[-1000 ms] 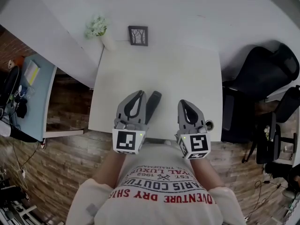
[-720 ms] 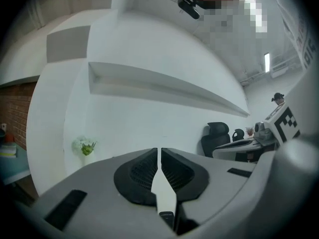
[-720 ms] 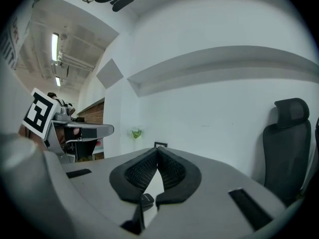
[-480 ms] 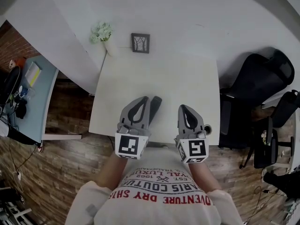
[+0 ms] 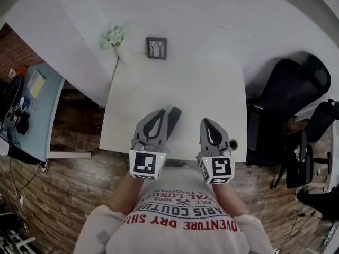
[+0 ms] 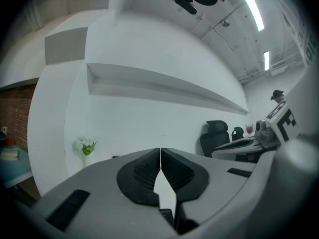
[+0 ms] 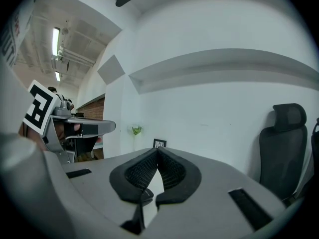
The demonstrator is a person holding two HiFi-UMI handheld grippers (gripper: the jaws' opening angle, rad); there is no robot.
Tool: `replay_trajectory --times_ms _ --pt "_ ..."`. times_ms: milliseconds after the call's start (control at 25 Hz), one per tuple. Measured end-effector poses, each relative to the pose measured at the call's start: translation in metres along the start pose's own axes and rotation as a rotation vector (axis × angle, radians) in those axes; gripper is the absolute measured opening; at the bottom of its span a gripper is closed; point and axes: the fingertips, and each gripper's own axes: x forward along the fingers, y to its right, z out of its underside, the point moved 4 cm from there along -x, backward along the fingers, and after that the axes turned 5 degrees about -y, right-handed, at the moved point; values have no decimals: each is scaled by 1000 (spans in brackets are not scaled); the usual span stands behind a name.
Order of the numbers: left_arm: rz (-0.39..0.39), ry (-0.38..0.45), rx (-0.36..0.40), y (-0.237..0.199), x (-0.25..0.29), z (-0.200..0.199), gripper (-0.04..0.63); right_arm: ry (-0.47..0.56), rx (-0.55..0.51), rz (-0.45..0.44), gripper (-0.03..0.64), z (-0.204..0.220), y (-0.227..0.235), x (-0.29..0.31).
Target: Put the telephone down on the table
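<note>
The telephone, a dark slim handset, lies lengthwise on the white table near its front edge. It sits right against the right side of my left gripper, which partly hides it. In the left gripper view the left gripper has its pads closed tip to tip with nothing held between them. My right gripper hovers a hand's width to the right of the handset. The right gripper view shows the right gripper shut on nothing as well.
A vase of pale flowers and a small framed picture stand at the table's far edge by the wall. Black office chairs stand to the right. A blue desk stands to the left. A small round fitting sits at the front right corner.
The head view has shifted slightly. Both grippers and the handset keep the same places on the table, and the jaws stay closed.
</note>
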Motion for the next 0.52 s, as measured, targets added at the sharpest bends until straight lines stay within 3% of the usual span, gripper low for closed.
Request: replay_trajectory --times_ms 520 --pt "-11 -80 -7 -5 0 13 25 -31 15 -9 25 10 -2 2"
